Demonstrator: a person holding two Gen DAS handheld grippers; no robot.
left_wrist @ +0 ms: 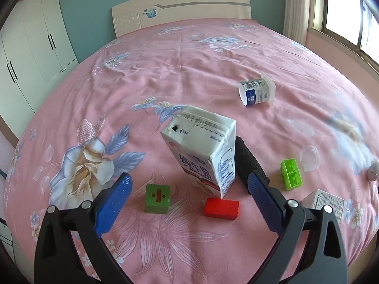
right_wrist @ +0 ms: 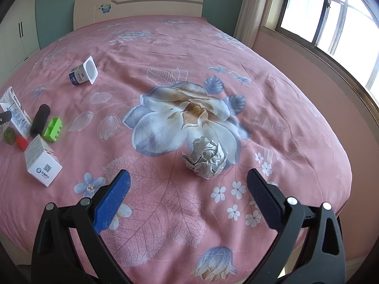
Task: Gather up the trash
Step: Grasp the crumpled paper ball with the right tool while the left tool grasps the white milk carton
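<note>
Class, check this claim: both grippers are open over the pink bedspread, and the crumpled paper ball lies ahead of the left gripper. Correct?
Not quite. The crumpled paper ball lies ahead of the right gripper, as the right wrist view shows. Both grippers are indeed open.

Left view: milk carton (left_wrist: 203, 149) hides the black cylinder's (left_wrist: 246, 158) near side and the red block's (left_wrist: 221, 208) top corner. Paper ball (left_wrist: 373, 170) cropped at right edge, blurred. Right view: carton (right_wrist: 14, 111) cut off left.

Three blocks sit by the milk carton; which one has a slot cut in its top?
The green wooden cube, left of the red block. Its top shows a slot; the red one is plain, and the bright green plastic brick lies on its side, hollow.
</note>
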